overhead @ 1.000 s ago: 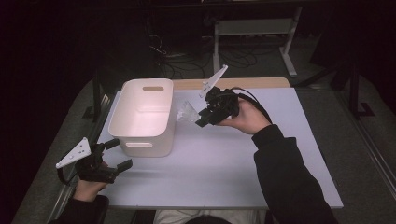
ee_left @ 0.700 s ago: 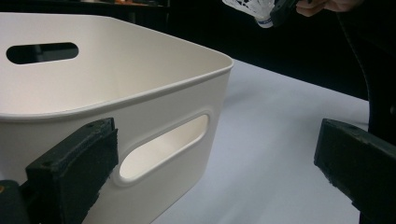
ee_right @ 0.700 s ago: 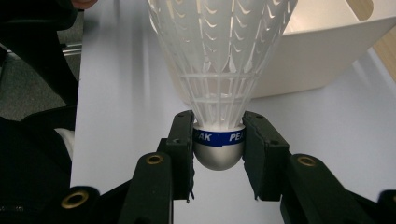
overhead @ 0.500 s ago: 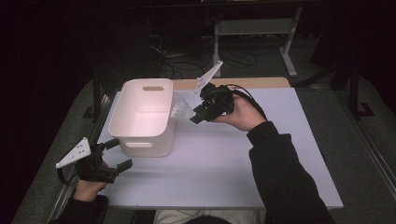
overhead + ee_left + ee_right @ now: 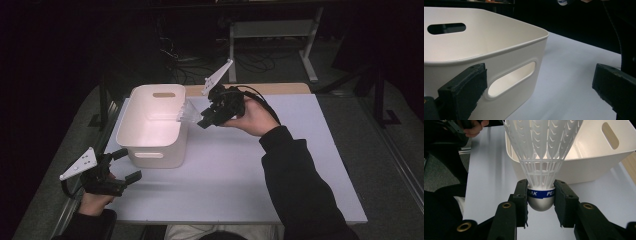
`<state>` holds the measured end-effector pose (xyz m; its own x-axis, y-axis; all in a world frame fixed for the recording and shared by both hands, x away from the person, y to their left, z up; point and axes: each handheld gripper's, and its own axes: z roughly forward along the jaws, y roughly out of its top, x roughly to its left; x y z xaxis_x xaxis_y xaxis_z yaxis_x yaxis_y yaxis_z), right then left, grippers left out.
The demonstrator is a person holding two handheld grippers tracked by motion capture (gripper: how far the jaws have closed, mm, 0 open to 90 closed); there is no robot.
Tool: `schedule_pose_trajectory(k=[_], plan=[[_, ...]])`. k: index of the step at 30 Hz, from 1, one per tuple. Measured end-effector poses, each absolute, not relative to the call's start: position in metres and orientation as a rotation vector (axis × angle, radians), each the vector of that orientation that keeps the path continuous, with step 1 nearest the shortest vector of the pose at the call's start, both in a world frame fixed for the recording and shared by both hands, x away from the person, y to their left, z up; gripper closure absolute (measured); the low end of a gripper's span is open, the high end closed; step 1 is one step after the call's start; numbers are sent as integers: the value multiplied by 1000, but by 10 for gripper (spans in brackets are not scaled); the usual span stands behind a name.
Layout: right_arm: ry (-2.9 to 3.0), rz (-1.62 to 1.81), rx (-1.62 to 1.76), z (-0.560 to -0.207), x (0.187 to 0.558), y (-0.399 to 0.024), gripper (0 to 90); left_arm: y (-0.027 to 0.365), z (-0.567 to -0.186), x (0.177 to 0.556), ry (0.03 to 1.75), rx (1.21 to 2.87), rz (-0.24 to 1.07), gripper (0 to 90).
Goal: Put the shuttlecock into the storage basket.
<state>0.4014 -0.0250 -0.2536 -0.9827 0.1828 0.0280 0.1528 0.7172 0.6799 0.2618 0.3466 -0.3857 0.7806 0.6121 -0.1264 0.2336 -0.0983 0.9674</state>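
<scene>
A dark room with cables and a metal stand on the floor lies behind a pale lavender-white table (image 5: 240,175). In the high view, a white rectangular plastic bin with slotted handles (image 5: 150,150) stands on the table's left half; its inside looks bare as far as it shows. The right gripper (image 5: 202,120), held in the person's right hand (image 5: 255,117), hangs just beside the bin's right rim, with a white plastic shuttlecock with a netted skirt (image 5: 186,111) reaching over that rim. The left gripper (image 5: 127,165) sits near the table's front left, just beside the bin's near wall, jaws spread and holding nothing.

In the left gripper view, the bin's (image 5: 499,57) near wall and handle slot fill the left side, with the two black jaws standing wide apart and the table (image 5: 574,75) between them.

In the right gripper view, the jaws are clamped on the shuttlecock's (image 5: 541,157) silver rounded cap with its blue band, skirt pointing away toward the bin (image 5: 599,157), whose visible interior holds nothing.
</scene>
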Motion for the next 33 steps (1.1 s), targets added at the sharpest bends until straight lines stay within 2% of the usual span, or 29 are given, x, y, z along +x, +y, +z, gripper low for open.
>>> schedule_pose_trajectory(k=[19,33], plan=[[2867,1140,248,-244,409,-5,644,347,-386,262,673,1676,362,0],[2884,1156,228,-250,417,15,644,347,-385,262,670,1677,360,0]])
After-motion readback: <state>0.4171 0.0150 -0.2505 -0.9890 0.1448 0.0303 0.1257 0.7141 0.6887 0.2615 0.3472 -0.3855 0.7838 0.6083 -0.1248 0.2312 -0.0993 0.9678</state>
